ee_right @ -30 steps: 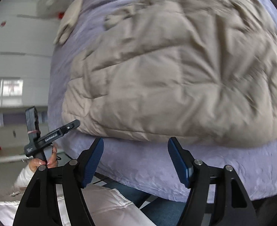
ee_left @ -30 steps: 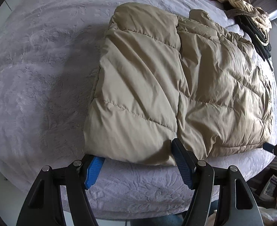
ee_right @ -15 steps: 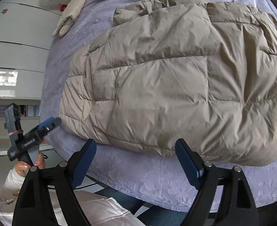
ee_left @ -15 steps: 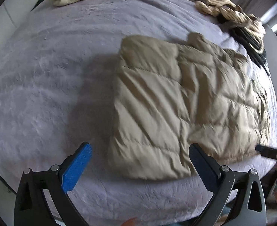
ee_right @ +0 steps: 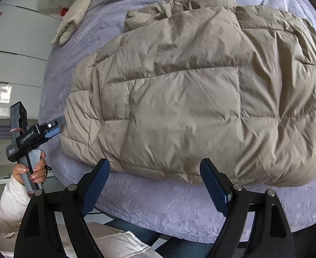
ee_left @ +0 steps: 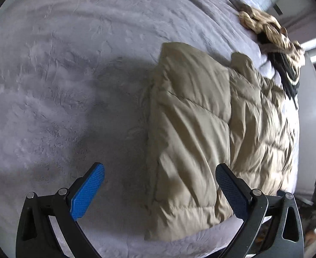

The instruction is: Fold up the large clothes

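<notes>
Your left gripper (ee_left: 160, 191) and right gripper (ee_right: 155, 185) hang spread and empty at the frames' bottom, straddling the folded tan puffer jacket (ee_right: 190, 99) edge for gripping.

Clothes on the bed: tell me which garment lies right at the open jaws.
The beige quilted puffer jacket, spread at the bed's near edge. The cream garment lies by the far left edge; the tan-and-black striped pile is at the far right.
</notes>
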`<state>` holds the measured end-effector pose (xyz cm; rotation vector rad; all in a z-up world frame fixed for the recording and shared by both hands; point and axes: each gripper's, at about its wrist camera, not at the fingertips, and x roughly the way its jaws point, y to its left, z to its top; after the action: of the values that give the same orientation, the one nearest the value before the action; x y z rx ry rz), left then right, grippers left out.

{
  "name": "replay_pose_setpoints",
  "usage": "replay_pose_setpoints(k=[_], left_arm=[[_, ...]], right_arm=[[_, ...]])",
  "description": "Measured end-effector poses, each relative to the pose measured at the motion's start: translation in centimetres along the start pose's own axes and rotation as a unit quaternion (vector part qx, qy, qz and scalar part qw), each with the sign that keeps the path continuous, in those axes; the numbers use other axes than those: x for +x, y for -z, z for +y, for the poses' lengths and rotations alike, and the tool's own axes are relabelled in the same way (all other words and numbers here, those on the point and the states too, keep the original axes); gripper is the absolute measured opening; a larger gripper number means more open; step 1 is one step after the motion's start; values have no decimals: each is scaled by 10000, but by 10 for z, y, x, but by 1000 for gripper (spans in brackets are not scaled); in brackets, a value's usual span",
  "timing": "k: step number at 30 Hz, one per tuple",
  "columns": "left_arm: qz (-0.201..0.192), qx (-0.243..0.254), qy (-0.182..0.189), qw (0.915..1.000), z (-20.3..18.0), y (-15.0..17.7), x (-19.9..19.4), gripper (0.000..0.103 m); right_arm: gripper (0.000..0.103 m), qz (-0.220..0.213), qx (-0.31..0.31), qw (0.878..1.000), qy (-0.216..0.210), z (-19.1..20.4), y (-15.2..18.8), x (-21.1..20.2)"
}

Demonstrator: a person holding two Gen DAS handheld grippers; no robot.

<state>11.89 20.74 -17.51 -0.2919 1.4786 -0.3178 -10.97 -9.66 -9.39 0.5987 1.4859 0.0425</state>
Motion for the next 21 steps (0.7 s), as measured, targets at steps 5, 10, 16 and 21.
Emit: replay_pose_setpoints(k=[5, 10, 16, 21], left_arm=[[64, 212, 112, 9997, 1, -5, 8, 103], [525, 450, 1073, 9918, 4, -23, 30, 103], [1342, 830, 1649, 9736, 2, -42, 82, 103], [1670, 735, 2243, 9573, -1, -53, 111, 88]], right_arm=[[87, -345, 76, 9992, 207, 7, 2, -8], [9, -622, 353, 9967, 392, 7, -7, -10], [8, -640, 249, 9967, 438, 14, -15, 2], [8, -619, 327, 9964, 482, 12, -13, 16]])
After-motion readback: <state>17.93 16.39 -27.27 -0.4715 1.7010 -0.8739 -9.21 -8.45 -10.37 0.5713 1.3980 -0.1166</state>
